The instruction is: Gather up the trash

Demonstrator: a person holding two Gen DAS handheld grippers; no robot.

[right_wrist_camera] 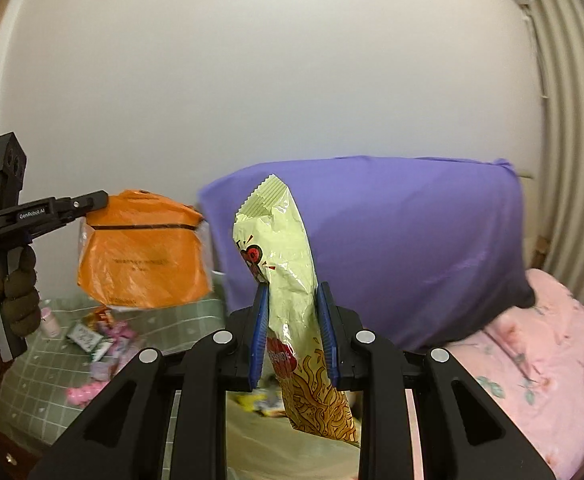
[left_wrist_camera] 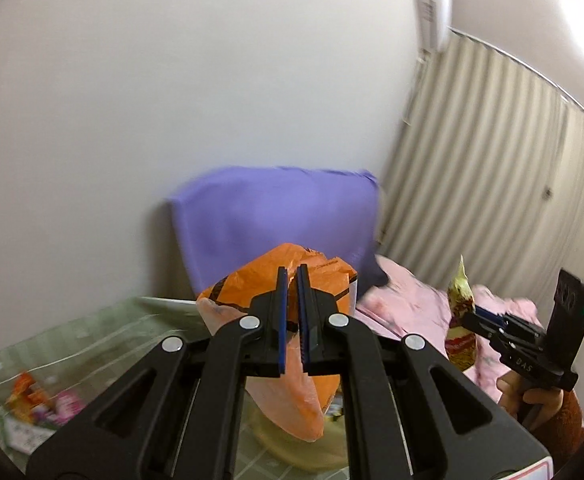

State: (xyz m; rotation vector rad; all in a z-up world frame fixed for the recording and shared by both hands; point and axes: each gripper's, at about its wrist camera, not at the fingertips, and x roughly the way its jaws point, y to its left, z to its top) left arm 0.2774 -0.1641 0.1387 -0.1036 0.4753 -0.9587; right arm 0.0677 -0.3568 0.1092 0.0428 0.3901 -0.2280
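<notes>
My left gripper (left_wrist_camera: pixel 292 276) is shut on the rim of an orange plastic bag (left_wrist_camera: pixel 323 276), which hangs below it above the bed. In the right wrist view the same orange bag (right_wrist_camera: pixel 144 260) dangles at the left from the left gripper (right_wrist_camera: pixel 102 199), held by a hand. My right gripper (right_wrist_camera: pixel 292 308) is shut on a pale yellow snack packet (right_wrist_camera: pixel 288 248) with red and orange print, held upright. In the left wrist view that packet (left_wrist_camera: pixel 460 320) shows at the right in the right gripper (left_wrist_camera: pixel 477 314).
A purple pillow (right_wrist_camera: pixel 391 248) leans on the white wall. A pink floral quilt (right_wrist_camera: pixel 551 352) lies at the right, a green checked sheet (right_wrist_camera: pixel 44 360) at the left with several small wrappers (right_wrist_camera: pixel 100 336) on it. Pleated curtains (left_wrist_camera: pixel 491 168) hang at the right.
</notes>
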